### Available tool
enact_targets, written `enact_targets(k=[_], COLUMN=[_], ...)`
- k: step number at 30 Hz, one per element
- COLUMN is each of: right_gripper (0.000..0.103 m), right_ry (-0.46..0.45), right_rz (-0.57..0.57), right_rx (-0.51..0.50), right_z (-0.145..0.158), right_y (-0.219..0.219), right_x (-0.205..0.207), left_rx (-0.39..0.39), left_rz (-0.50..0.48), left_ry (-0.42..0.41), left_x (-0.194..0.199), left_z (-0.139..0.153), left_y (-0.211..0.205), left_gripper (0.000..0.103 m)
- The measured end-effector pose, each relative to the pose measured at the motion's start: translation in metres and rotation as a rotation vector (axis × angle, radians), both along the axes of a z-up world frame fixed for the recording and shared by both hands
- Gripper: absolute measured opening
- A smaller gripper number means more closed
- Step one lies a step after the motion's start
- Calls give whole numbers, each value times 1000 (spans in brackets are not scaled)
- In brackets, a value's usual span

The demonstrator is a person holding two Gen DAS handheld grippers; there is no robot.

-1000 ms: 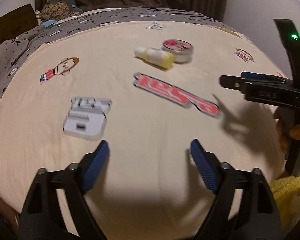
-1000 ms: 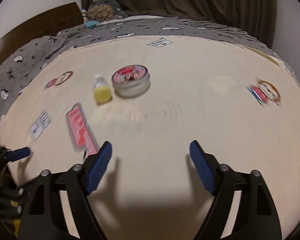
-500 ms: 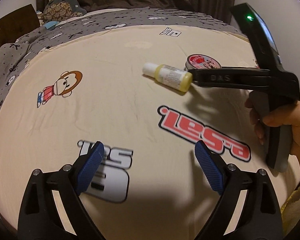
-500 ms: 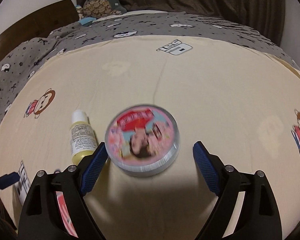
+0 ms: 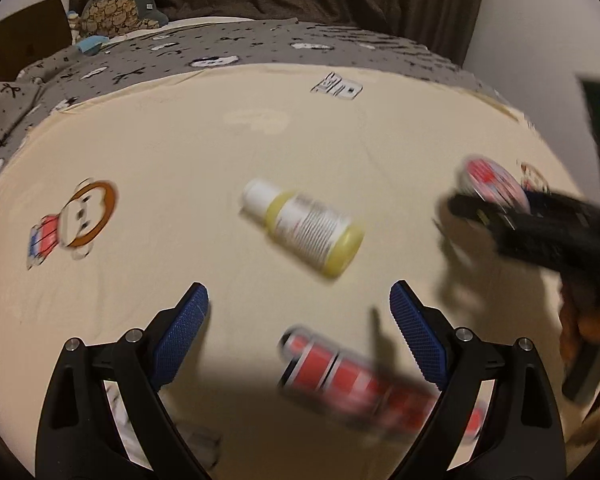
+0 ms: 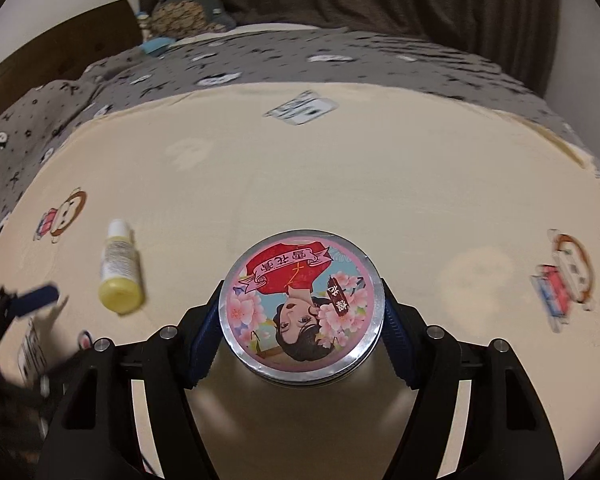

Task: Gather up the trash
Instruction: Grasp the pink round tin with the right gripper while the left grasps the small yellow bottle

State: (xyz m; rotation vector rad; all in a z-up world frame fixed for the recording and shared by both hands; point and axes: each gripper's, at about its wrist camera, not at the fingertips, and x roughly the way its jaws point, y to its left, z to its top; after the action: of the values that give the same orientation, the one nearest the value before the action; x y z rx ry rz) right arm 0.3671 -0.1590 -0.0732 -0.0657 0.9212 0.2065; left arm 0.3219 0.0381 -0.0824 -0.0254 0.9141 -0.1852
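A round tin point(image 6: 302, 306) with a pink flowered lid sits between the blue pads of my right gripper point(image 6: 300, 320), which is shut on its sides. The tin also shows in the left wrist view point(image 5: 490, 180), with the right gripper point(image 5: 540, 228) around it. A small yellow bottle point(image 5: 306, 230) with a white cap lies on its side on the cream bedsheet, just ahead of my left gripper point(image 5: 298, 328), which is open and empty. The bottle also shows left of the tin in the right wrist view point(image 6: 120, 268).
The cream sheet point(image 5: 180, 152) carries printed monkey figures point(image 5: 76, 216) and a red logo point(image 5: 364, 380). A grey patterned blanket point(image 6: 260, 64) and a stuffed toy point(image 5: 120, 8) lie at the far side. A dark headboard point(image 6: 60, 40) stands at the left.
My right gripper moved forward and closed on the tin. My left gripper moved forward toward the yellow bottle, which now lies just past its fingertips.
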Motion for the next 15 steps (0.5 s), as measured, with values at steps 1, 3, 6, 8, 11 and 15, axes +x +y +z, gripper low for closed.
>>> enact_targets(k=[1, 3, 6, 8, 11, 15], right_gripper=[71, 71, 71, 71, 71, 71], right_ry=[-7, -16, -26, -33, -32, -30], right_rz=[-1, 2, 19, 19, 16, 16], right_rx=[-1, 4, 24, 30, 33, 34], right_z=[2, 4, 6, 9, 10, 12], right_y=[-7, -18, -32, -39, -46, -51], right_x=[-4, -12, -25, -32, -38, -45], left_rx=[-3, -8, 0, 6, 41, 49], left_rz=[3, 10, 44, 55, 63, 51], left_ry=[1, 16, 38, 65, 101, 87], left_x=[5, 19, 40, 53, 62, 53], left_z=[1, 0, -2, -7, -17, -14], left_y=[-3, -11, -17, -21, -26, -24], left_gripper=[87, 87, 87, 84, 58, 35])
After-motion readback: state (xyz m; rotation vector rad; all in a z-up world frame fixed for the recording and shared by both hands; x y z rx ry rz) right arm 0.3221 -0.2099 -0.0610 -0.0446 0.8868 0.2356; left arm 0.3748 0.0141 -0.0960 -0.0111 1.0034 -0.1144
